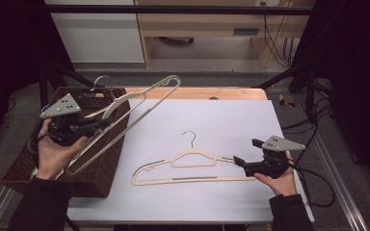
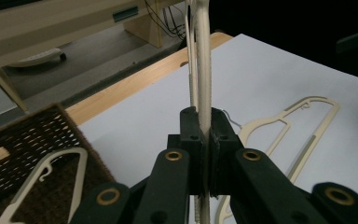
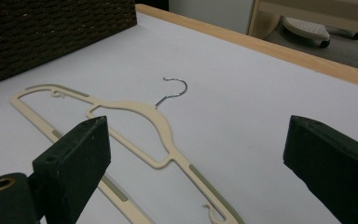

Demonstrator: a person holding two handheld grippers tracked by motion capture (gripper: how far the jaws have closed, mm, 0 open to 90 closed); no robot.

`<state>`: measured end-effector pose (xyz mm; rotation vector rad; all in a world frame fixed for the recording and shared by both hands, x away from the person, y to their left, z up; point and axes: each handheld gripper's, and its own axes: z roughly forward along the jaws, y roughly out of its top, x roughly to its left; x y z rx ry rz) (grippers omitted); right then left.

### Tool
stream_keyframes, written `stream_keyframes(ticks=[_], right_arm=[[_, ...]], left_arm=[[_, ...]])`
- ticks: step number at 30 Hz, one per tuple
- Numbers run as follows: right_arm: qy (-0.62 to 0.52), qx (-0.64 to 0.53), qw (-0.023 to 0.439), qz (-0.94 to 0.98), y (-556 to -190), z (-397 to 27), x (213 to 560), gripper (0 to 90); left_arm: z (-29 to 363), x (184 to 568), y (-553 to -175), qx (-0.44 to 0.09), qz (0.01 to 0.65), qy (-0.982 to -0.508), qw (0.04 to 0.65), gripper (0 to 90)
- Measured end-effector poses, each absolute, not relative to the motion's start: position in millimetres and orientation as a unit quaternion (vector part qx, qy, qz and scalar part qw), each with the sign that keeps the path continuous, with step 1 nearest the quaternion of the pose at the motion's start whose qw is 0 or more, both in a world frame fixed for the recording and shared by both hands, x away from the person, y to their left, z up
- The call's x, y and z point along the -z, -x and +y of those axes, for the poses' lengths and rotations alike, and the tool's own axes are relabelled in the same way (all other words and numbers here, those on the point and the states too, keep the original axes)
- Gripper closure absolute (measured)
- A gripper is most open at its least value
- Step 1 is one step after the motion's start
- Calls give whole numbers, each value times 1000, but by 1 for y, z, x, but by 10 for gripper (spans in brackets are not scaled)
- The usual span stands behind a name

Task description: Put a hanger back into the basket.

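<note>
A cream plastic hanger (image 1: 147, 109) hangs tilted in the air over the wicker basket (image 1: 101, 163), its metal hook at the upper left. My left gripper (image 1: 107, 121) is shut on it; in the left gripper view the jaws (image 2: 204, 140) clamp the hanger's thin edge (image 2: 203, 70). A second cream hanger (image 1: 192, 153) lies flat on the white sheet (image 1: 212, 120), hook pointing away from me. My right gripper (image 1: 247, 151) stands open just off that hanger's right end. In the right gripper view the jaws (image 3: 200, 140) stand wide apart, with the hanger (image 3: 161, 126) on the sheet beyond them.
The dark wicker basket (image 2: 28, 135) sits at the table's left edge with another cream hanger (image 2: 51, 172) lying inside. A wooden table edge (image 1: 197, 93) runs along the back of the sheet. Cables trail off the right side.
</note>
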<state>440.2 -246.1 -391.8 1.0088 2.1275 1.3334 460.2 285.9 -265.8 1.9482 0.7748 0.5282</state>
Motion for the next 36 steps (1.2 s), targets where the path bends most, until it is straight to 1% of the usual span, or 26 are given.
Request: stream_keyframes(ticks=[1,8,10,16,21,22,26,29,36], right_arm=[[-364,-481,216,768,-440,-246,392,77],[-367,-480,216,767,-441,-246,393,75],[-366,-481,216,767,-441,-247,393,75],[-368,-481,216,766,-442,-247,393,75],[-369,-478,214,768,-442,-247,394,75],[-370,-477,213,768,-442,-246,395,75],[-371,-477,213,768,-442,-246,395,74],[-369,-478,213,768,-442,-247,394,74],[-371,-475,211,770,-443,-246,396,74]], left_arm=[[286,266,-460,-216,316,-795,470,863],[323,261,-477,-227,336,-798,446,863],[327,262,-479,-231,337,-798,442,863],[347,271,-488,-232,348,-794,441,863],[366,280,-494,-232,365,-794,427,863],[374,282,-496,-230,369,-793,427,863],[386,286,-498,-232,376,-789,426,863],[402,294,-499,-227,390,-785,425,863],[419,307,-497,-225,404,-783,416,863]])
